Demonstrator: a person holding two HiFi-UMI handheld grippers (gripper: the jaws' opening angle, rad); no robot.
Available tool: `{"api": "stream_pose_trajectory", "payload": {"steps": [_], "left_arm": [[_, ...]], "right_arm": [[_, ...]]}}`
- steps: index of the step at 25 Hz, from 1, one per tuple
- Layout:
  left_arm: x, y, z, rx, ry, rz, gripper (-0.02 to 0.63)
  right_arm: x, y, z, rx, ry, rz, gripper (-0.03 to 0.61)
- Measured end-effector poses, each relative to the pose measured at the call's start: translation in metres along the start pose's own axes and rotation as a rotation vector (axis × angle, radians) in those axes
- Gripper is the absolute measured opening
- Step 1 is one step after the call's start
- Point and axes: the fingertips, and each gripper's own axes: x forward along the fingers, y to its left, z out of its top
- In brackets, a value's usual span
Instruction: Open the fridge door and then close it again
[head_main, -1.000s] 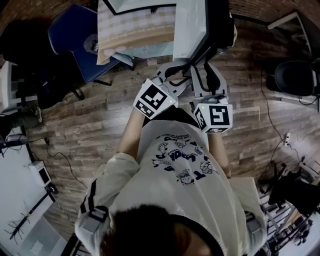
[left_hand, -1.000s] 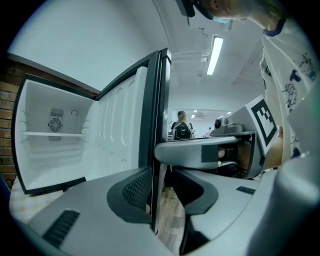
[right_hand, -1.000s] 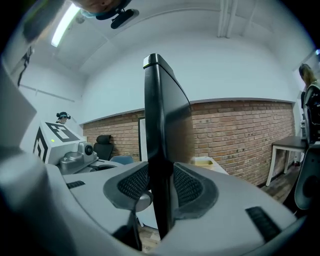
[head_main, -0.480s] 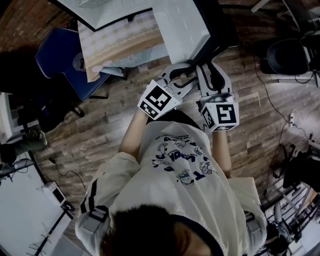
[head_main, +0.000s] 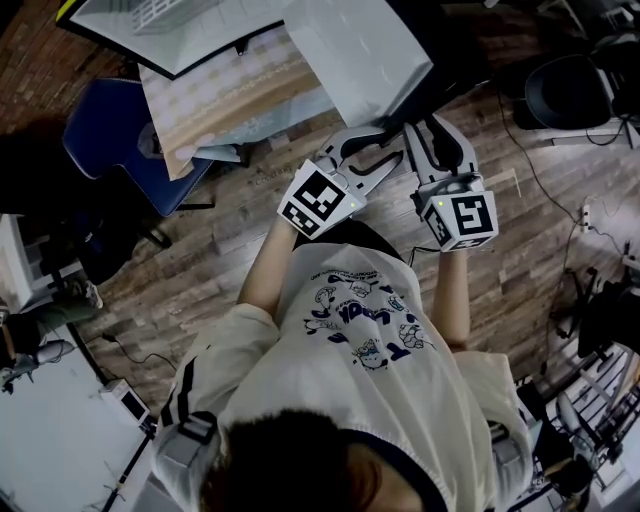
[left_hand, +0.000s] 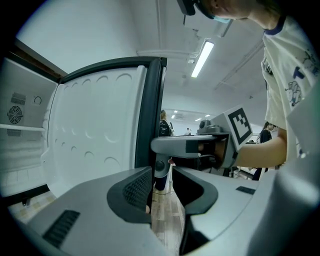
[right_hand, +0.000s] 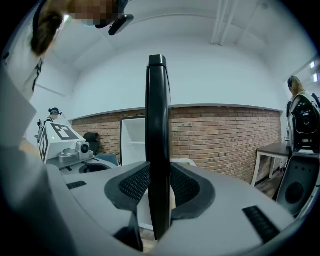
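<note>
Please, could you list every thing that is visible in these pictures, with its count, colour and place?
white fridge with an open door: one, white, in front of the person
dark door edge: one, black, upright, the door's free side
blue chair: one, blue, on the floor, left in the head view
black office chair: one, black, far right
wooden plank floor: one, brown, under everything
brick wall: one, red-brown, background
white printed T-shirt: one, on the person
left gripper: one, grey, open, empty, beside the door
right gripper: one, grey, jaws just closed further, pads on the door edge
</note>
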Motion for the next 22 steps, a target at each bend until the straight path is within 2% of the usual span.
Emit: {"api": "stream_pose_trajectory", "payload": {"steps": [11, 22], "left_arm": [[0.007, 0.001, 0.002, -0.007, 0.001, 0.012, 0.133], [0.011, 0.005, 0.002, -0.014, -0.003, 0.036, 0.133]], "right_arm": [[-0.004, -0.047, 0.0, 0.026, -0.01, -0.011, 0.133], [-0.004, -0.076, 0.001, 0.014, 0.0, 0.0, 0.132]]}}
